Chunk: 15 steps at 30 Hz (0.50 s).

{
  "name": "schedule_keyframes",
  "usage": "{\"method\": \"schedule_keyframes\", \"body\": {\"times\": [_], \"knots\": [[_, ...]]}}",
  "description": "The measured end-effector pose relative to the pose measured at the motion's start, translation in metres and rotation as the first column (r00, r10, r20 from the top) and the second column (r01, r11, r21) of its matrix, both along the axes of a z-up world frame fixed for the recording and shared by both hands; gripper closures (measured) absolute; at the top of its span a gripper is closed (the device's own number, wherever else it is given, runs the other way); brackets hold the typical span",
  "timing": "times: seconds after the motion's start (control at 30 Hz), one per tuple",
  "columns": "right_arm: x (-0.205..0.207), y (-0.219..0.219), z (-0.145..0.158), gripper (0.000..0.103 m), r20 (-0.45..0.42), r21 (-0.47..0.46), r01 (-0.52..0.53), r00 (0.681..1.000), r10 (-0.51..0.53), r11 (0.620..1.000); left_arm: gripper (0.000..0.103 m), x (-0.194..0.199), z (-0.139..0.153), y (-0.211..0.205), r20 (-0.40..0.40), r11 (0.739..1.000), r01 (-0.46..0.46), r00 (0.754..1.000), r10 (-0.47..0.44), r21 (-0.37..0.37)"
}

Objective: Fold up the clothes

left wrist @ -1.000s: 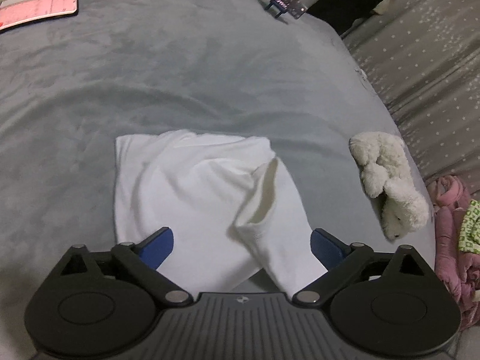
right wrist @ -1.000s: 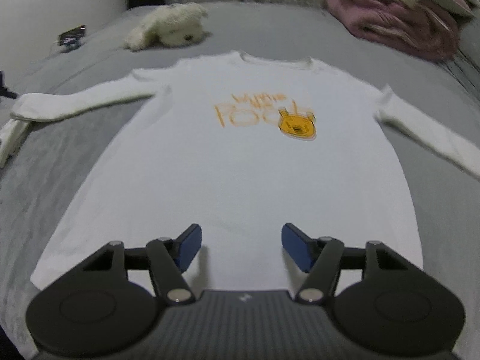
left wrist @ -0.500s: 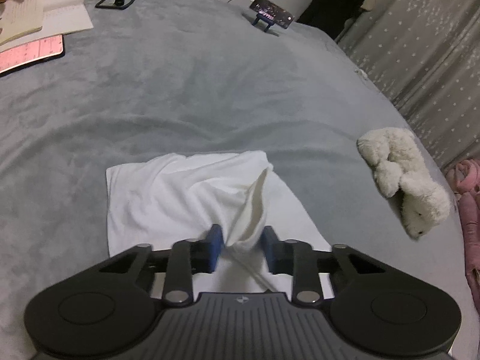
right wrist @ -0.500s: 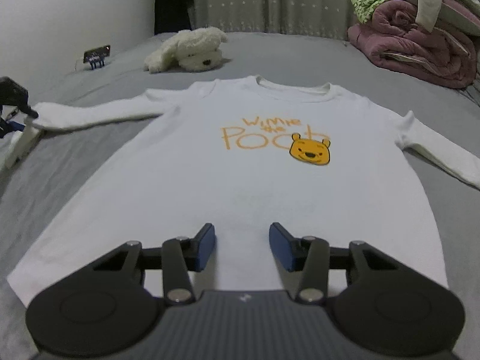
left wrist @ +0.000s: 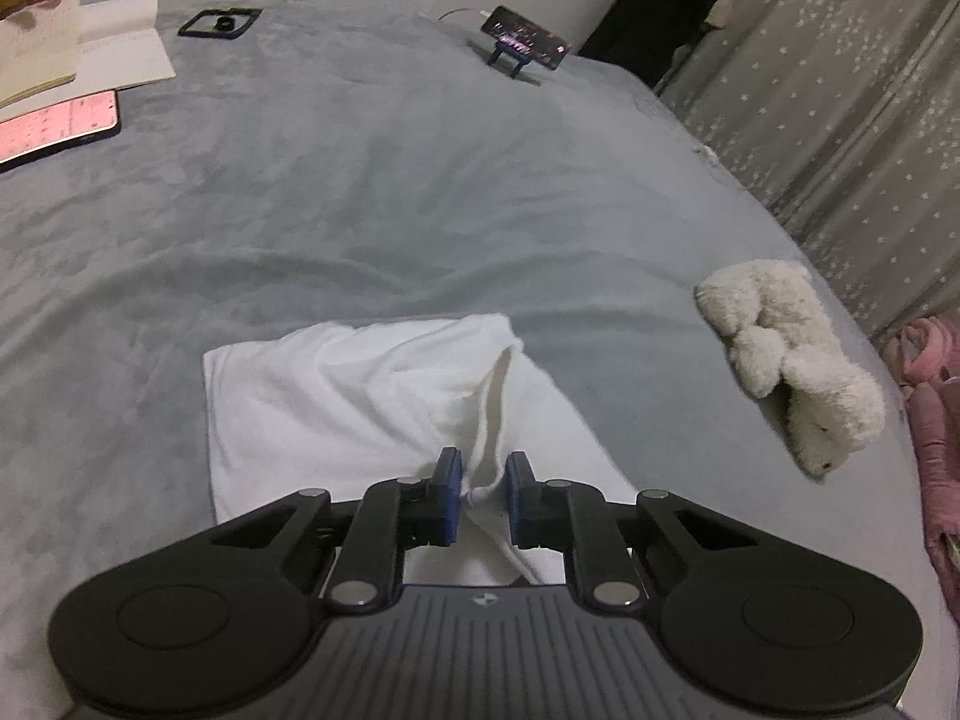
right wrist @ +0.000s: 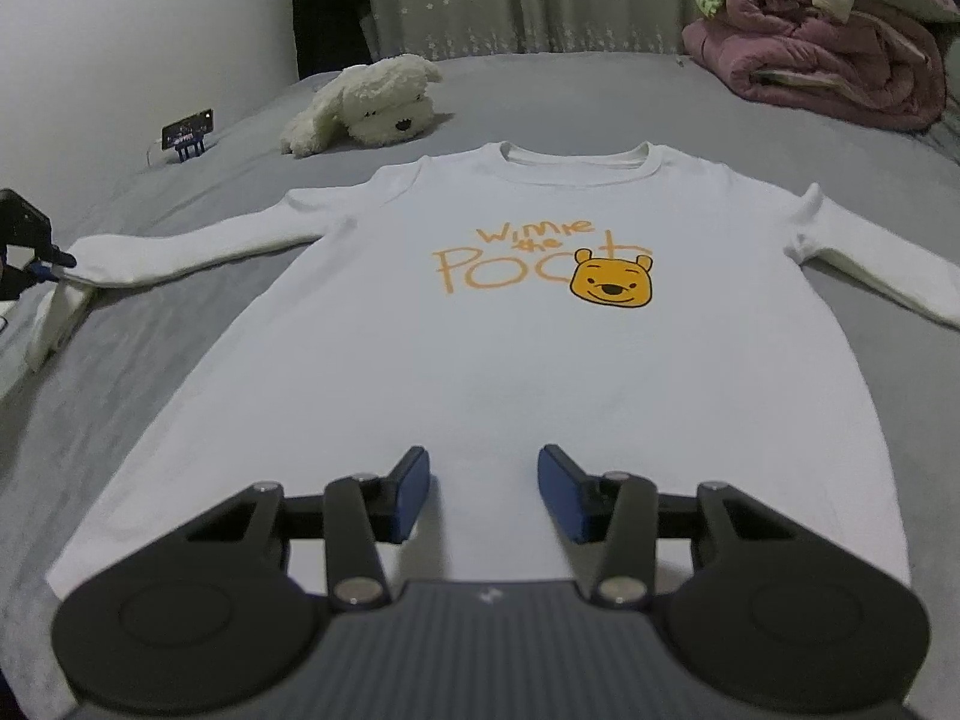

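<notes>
Left gripper (left wrist: pixel 485 495) closing on soft, limp sleeve cuff (left wrist: pixel 489 468); right gripper (right wrist: pixel 483 492) spread, empty, over near hem of shirt (right wrist: pixel 510 330).

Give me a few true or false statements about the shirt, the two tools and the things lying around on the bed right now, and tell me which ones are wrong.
1. The white shirt lies front side up. True.
2. The left tool has nothing between its pads. False: its jaws are closing on a pinch of the sleeve.
3. The right tool grips the shirt's collar. False: it is open over the lower part of the shirt.
4. A stuffed toy lies beyond the shirt's collar. True.
5. The pink blanket lies flat under the shirt. False: it sits rolled up at the far right.
</notes>
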State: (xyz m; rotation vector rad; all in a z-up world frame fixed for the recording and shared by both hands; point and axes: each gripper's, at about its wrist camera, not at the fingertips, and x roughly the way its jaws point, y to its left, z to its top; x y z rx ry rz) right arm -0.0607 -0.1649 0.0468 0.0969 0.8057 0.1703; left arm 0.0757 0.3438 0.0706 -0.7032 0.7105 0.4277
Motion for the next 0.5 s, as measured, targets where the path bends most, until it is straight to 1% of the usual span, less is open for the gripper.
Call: {"method": "schedule_keyframes", "body": {"times": [0.1,0.17,0.23,0.37,0.5], "knots": [[0.000,-0.001,0.001,0.061,-0.004,0.011,0.007,1.000,-0.007,1.000,0.091,0.001,0.003,-0.004,0.014,1.000,0.017,1.000,-0.017,0.016],[0.000,-0.001,0.001,0.061,-0.005,0.011,0.009,1.000,-0.009,1.000,0.092,0.001,0.005,-0.008,0.020,0.999,0.021,1.000,-0.021,0.044],[-0.001,-0.001,0.001,0.061,-0.005,0.013,0.011,1.000,-0.011,1.000,0.092,0.000,0.009,-0.011,0.049,0.998,0.017,0.999,-0.020,0.060],[-0.001,-0.002,0.003,0.061,-0.011,0.033,0.018,1.000,-0.018,0.999,0.092,-0.006,0.022,-0.019,0.146,0.996,0.002,0.989,-0.016,0.094],[-0.002,-0.006,0.007,0.061,-0.019,0.063,0.034,0.999,-0.033,0.997,0.092,-0.011,0.037,-0.033,0.243,0.991,0.007,0.969,-0.040,0.136]]}}
